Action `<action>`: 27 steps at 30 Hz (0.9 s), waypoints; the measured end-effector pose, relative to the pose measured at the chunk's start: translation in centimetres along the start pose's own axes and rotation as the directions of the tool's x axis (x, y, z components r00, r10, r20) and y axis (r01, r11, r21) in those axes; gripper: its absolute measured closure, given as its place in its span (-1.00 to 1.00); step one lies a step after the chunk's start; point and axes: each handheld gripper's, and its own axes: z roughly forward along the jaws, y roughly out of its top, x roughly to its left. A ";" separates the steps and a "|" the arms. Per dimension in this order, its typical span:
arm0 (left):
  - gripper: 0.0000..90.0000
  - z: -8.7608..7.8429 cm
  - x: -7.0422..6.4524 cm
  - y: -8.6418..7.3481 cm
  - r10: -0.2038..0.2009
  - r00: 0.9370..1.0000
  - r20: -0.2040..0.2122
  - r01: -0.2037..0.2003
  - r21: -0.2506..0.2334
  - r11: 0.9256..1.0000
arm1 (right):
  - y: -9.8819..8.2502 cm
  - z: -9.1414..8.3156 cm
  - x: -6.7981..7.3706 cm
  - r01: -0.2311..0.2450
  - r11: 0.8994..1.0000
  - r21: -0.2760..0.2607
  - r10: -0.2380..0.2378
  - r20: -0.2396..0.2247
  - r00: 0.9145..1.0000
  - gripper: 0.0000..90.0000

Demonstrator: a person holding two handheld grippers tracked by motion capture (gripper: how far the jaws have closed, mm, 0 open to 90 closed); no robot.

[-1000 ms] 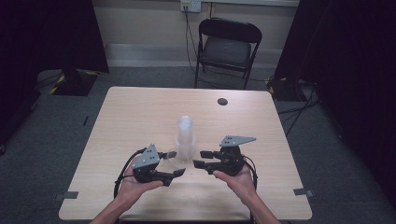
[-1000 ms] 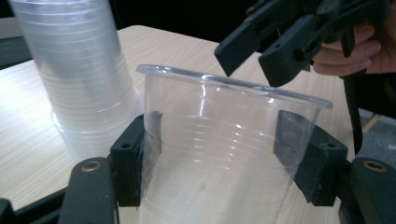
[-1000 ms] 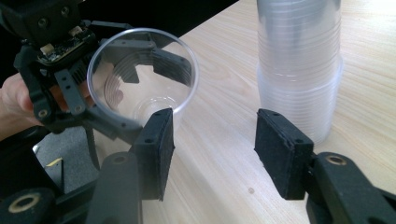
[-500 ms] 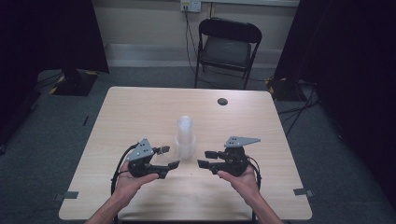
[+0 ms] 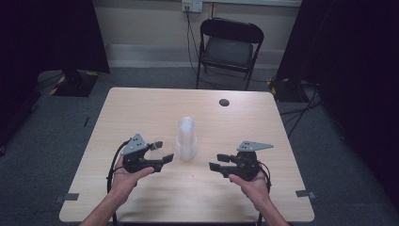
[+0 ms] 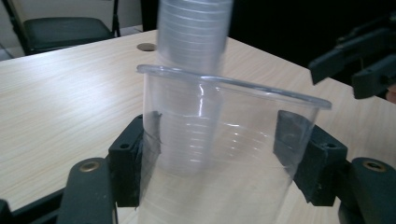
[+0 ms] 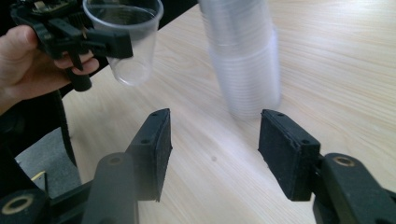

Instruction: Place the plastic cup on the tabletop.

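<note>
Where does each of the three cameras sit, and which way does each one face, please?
High view: above the person's side, facing forward and down on the table; both forearms show.
Left gripper view: rides the left gripper, looking along its jaws clamped on a clear cup.
Right gripper view: rides the right gripper, its empty jaws just opened wider; the other hand shows.
All share the cup stack.

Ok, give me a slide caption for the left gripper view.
Left gripper holding a single clear plastic cup upright, with the stack of cups standing on the wooden table just behind it.
</note>
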 end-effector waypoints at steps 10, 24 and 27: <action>-0.29 -0.2 1.8 0.7 -0.044 0.997 -0.059 0.042 -0.035 0.999 | -1.1 -1.0 -1.0 -0.022 1.000 0.004 0.022 0.037 0.999 -0.03; -0.30 0.0 4.2 2.4 -0.063 0.992 -0.113 0.056 -0.066 0.996 | -1.9 -1.5 -1.9 -0.032 0.999 0.002 0.032 0.055 0.998 -0.04; -0.29 0.1 4.5 2.9 -0.054 0.991 -0.123 0.046 -0.069 0.997 | -2.0 -1.6 -1.8 -0.025 1.000 0.001 0.025 0.058 0.998 -0.05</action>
